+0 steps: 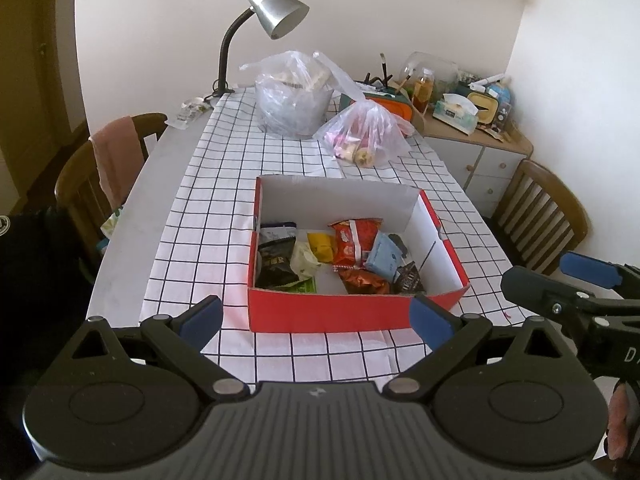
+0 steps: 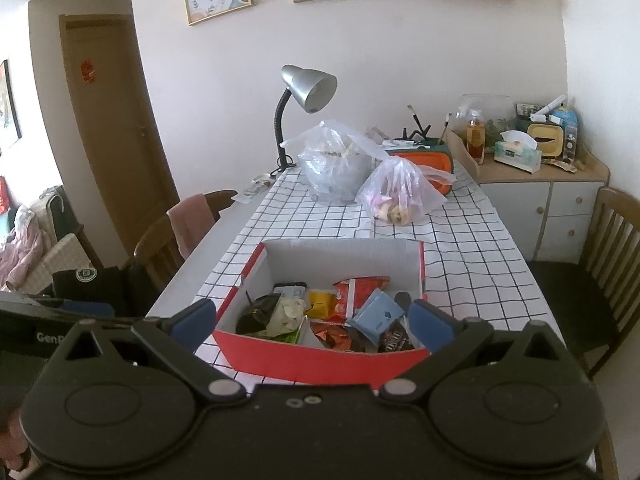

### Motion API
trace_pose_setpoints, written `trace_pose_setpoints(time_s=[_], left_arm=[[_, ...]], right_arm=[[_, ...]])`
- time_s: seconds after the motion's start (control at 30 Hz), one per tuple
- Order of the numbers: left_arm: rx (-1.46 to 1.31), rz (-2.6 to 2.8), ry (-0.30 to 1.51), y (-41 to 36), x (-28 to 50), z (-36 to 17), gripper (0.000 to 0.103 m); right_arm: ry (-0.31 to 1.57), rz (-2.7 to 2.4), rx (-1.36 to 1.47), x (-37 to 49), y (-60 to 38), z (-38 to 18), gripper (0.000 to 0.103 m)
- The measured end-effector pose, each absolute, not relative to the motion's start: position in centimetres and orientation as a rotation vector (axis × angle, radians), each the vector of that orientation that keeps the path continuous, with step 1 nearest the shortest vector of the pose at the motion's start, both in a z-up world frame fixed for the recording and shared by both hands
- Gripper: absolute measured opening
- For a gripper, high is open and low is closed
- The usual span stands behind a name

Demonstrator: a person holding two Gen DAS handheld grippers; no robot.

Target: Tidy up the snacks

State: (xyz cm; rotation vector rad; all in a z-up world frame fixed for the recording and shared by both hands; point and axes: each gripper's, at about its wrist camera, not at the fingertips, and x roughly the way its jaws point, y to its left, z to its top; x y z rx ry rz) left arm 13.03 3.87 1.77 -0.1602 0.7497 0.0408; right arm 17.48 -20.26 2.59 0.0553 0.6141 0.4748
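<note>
I'm holding both grippers low at the near edge of the table, w/ the red box [image 1: 352, 312] straight ahead of each. The left gripper [image 1: 318, 316] has its blue pads spread wide, nothing between them; the right gripper [image 2: 314, 320] is likewise spread and empty. The box's long axis runs away from me, open top up, near wall just beyond my fingertips. Snacks sit inside: an orange-red packet [image 1: 354, 240], a light blue packet [image 1: 382, 256], a yellow one [image 1: 322, 246], dark bags at left [image 1: 276, 256]. Both grippers look about equally near, the right perhaps slightly closer, approx. Farther back, well apart from the box, lie a small clear bag [image 1: 366, 134] and a bigger clear bag [image 1: 294, 96], plus a desk lamp [image 1: 276, 8]. Nothing stands between me and the box; its near wall is the only obstacle to reaching in.
</note>
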Motion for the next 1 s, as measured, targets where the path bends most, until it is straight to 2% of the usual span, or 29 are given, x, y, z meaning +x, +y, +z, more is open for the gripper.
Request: trace_pose_setpoints(time_s=[1.0], left_arm=[[-0.174,0.015,0.749,2.96,12.36,1.81,0.1]], right_arm=[[0.639,0.443,0.085,17.11,-21.1,1.9,0.103]])
